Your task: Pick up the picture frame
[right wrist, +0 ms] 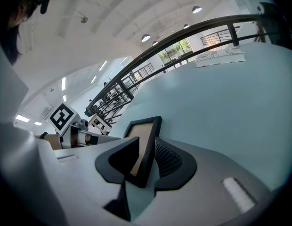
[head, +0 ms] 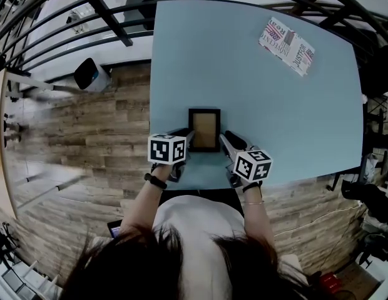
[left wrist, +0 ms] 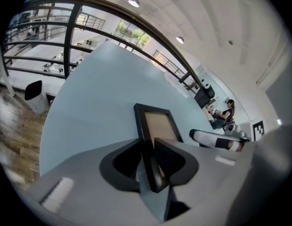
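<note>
A small black picture frame (head: 204,129) with a tan backing lies low over the near part of the light blue table (head: 281,124), just ahead of me. My left gripper (head: 189,136) grips its near left corner, and my right gripper (head: 223,137) its near right corner. In the left gripper view the frame's edge (left wrist: 158,126) runs between the two pads, which press on it. The right gripper view shows the same, with the frame (right wrist: 145,133) pinched between the pads. I cannot tell whether the frame's far end rests on the table.
A folded newspaper (head: 286,45) lies at the table's far right. The table's near edge (head: 213,187) runs just under my hands. A white bin (head: 92,75) stands on the wooden floor to the left, and black railings (head: 106,11) run beyond it.
</note>
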Motion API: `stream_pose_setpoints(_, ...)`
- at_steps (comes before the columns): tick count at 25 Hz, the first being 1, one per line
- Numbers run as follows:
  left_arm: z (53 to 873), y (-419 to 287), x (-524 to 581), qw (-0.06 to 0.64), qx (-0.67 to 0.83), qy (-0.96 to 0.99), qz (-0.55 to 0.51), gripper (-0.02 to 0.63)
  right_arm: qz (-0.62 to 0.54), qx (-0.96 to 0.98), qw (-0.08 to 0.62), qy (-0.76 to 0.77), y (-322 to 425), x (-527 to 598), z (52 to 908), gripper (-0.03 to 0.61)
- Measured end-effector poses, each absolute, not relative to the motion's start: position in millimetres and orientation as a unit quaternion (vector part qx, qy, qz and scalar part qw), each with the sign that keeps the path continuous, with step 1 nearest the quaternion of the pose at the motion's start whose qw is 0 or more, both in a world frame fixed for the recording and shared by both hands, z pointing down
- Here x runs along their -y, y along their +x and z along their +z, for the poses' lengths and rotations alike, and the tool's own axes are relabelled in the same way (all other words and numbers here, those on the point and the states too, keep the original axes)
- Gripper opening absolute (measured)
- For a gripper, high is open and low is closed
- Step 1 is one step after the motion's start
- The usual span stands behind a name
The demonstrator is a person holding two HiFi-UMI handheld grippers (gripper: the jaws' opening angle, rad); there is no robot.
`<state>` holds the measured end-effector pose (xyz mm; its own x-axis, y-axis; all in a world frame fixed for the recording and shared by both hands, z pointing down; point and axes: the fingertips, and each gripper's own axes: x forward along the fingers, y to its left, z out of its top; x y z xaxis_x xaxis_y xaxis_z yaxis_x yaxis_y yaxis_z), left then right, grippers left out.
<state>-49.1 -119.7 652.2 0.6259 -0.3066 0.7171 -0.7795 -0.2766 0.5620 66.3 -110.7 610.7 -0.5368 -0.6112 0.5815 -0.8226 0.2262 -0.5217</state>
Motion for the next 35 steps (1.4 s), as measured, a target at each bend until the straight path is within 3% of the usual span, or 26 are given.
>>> stream_pose_setpoints(8,658.5,-56.4,118.6,0.527,0.369,0.736,0.209,0.123,0.426,0.765,0.125,0.466,68.6,108.0,617.5,0.075)
stream_pose_setpoints(26,658.0,-60.5,119.2,0.527,0.372,0.738,0.197,0.127,0.533,0.736,0.140,0.393,49.1,100.7,641.7,0.111)
stream_pose_setpoints(35,659.4,-59.0,120.0,0.539,0.367,0.734,0.189,0.127,0.663,0.691,0.052,0.283,48.2,103.7,636.0,0.112)
